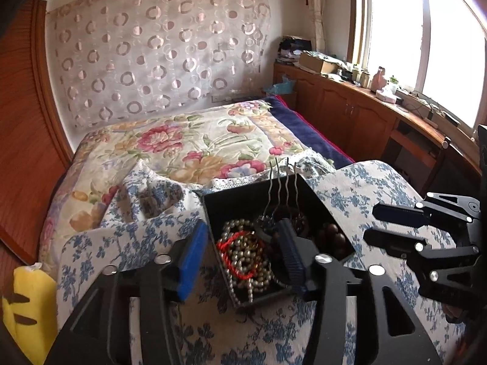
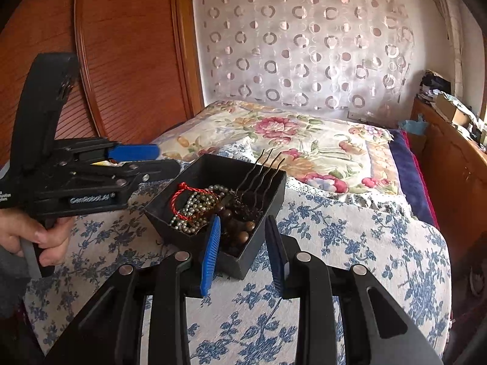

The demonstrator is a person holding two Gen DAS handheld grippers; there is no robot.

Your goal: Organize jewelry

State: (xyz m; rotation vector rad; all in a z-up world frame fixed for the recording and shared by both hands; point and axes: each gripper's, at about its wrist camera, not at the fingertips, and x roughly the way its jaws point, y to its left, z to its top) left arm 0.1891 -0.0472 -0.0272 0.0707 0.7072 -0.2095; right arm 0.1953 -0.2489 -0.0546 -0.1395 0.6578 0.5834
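Observation:
A black open box [image 1: 240, 202] [image 2: 258, 245] stands on a blue-flowered cloth. It holds a pearl necklace [image 1: 243, 258] [image 2: 194, 202], a red cord bracelet [image 1: 232, 241] [image 2: 179, 196], brown wooden beads [image 1: 333, 234] [image 2: 243, 234] and a dark metal hair comb [image 1: 281, 182] [image 2: 258, 170] leaning on the far wall. My left gripper [image 1: 240, 252] is open, one finger outside the box's left wall, the other over the jewelry. My right gripper [image 2: 243, 249] is open, straddling the box's near right corner. It also shows in the left wrist view [image 1: 383, 225].
The blue-flowered cloth [image 2: 350, 243] covers a cushion at the foot of a bed with a floral cover [image 1: 182, 143]. A yellow object [image 1: 29, 307] lies at the left. Wooden cabinets [image 1: 350, 109] with clutter run along the right under a window.

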